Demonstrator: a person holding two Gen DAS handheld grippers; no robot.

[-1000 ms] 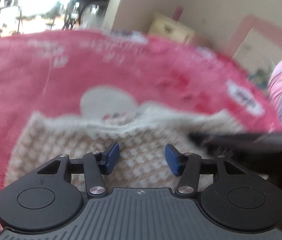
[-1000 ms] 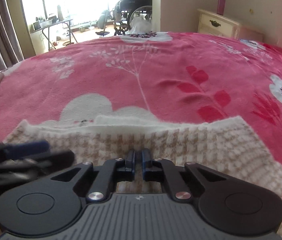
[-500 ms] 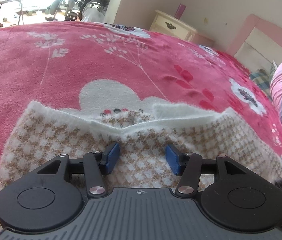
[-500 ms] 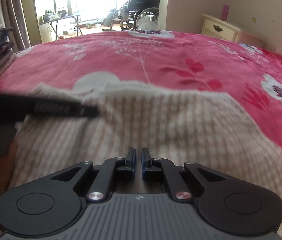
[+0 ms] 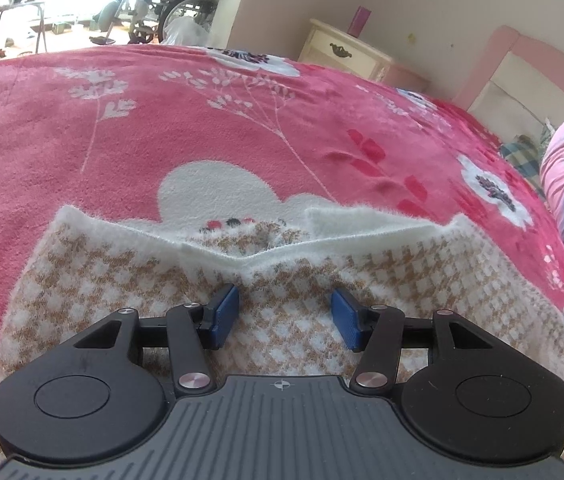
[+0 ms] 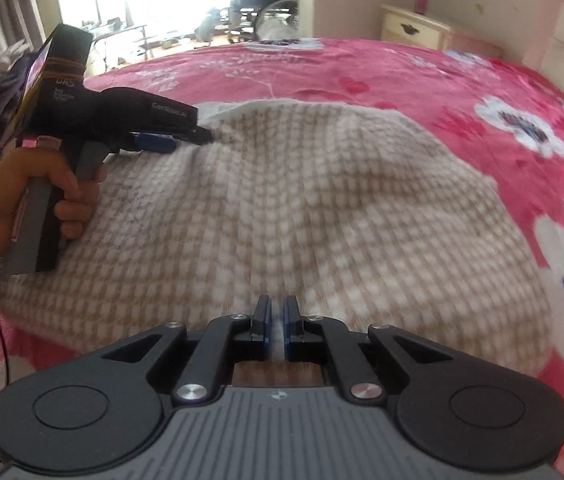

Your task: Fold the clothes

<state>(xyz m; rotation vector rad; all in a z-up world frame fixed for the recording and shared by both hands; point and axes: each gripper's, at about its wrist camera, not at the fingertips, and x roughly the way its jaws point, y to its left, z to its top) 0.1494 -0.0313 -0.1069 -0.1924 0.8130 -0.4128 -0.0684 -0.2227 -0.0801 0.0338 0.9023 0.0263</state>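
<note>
While left hand-held gripper (image 5: 285, 318) gapes (empty), right hand-held gripper (image 6: 276, 328) pinches sweater (image 6: 282, 208).

Both grippers are matte black plastic: ribbed grey deck with a little crosshair mark, round discs either side, silver screws on the linkage arms, blue finger pads (image 5: 226, 316). The left gripper (image 6: 170, 138) has a grey pistol handle and white lettering; its hand (image 6: 64, 196) wears a red bracelet.
</note>
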